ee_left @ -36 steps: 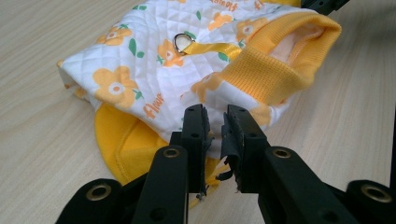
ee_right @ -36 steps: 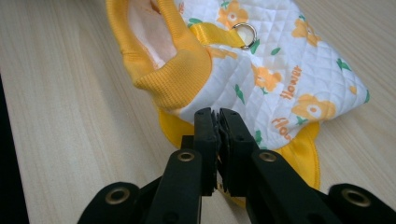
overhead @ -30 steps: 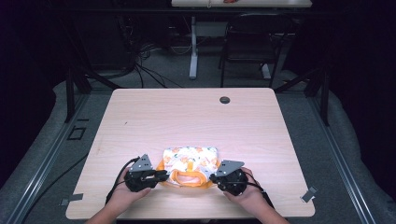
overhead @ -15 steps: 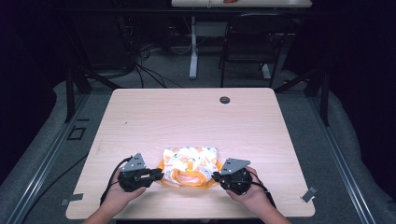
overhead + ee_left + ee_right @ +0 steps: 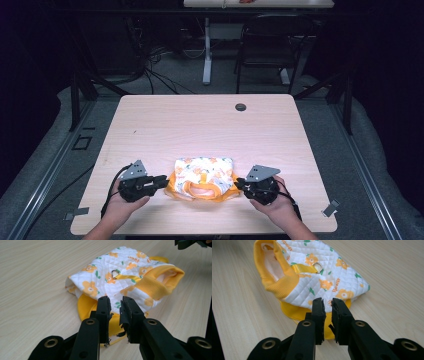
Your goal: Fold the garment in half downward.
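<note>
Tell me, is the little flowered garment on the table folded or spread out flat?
Folded. The flowered garment lies as a compact bundle, white quilted layer doubled over its orange lining.

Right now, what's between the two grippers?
The folded flowered garment lies between the left gripper and right gripper, seen in the high view.

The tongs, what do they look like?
Both tongs, left and right, are black, each with two flat jaws joined by round rivets. A grey three-cornered plate sits on top of each, and a black cable trails off behind.
</note>
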{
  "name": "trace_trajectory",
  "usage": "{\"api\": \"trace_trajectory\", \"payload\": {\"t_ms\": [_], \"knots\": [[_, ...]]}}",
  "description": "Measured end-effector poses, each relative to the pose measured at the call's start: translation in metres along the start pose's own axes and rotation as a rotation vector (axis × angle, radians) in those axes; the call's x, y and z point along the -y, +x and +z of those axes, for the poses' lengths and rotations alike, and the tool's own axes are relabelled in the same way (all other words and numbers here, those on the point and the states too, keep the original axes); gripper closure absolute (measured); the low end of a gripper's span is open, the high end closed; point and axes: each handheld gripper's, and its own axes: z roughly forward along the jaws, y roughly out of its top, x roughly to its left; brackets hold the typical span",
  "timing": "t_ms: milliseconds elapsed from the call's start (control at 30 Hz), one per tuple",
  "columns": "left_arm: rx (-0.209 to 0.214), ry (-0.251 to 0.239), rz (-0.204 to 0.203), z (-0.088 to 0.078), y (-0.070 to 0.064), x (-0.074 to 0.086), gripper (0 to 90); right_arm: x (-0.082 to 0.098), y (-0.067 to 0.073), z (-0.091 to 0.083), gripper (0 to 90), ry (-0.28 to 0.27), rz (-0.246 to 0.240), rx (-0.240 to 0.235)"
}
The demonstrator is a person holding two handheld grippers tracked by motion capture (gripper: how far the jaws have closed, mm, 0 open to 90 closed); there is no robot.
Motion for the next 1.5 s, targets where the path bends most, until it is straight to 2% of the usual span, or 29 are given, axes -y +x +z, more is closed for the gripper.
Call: {"api": "trace_trajectory", "payload": {"t_ms": [100,167,333,567,767,1100,1367,1500], "knots": [[-0.011,-0.011,-0.014,-0.003,0.004,0.000,76.2,0.002,-0.003,-0.003,78.7,-0.001,-0.005,0.025],[-0.015,-0.018,-0.029,-0.004,0.006,0.000,76.2,0.005,-0.006,-0.004,78.0,-0.003,0.012,0.027],[-0.028,-0.014,-0.034,-0.007,0.009,0.000,76.0,0.009,-0.009,-0.009,77.0,-0.006,0.027,0.039],[-0.069,-0.016,-0.060,-0.011,0.016,0.003,71.4,0.018,-0.021,-0.019,75.0,-0.033,0.086,0.059],[-0.115,-0.016,-0.079,-0.016,0.020,0.010,68.9,0.023,-0.026,-0.024,73.7,-0.049,0.120,0.079],[-0.177,-0.026,-0.137,-0.029,0.021,0.020,65.0,0.034,-0.037,-0.039,70.5,-0.047,0.175,0.111],[-0.215,-0.047,-0.183,-0.036,0.023,0.033,62.6,0.050,-0.042,-0.047,68.4,-0.042,0.232,0.137],[-0.237,-0.043,-0.187,-0.037,0.026,0.040,61.4,0.060,-0.046,-0.047,67.9,-0.042,0.261,0.166]]}}
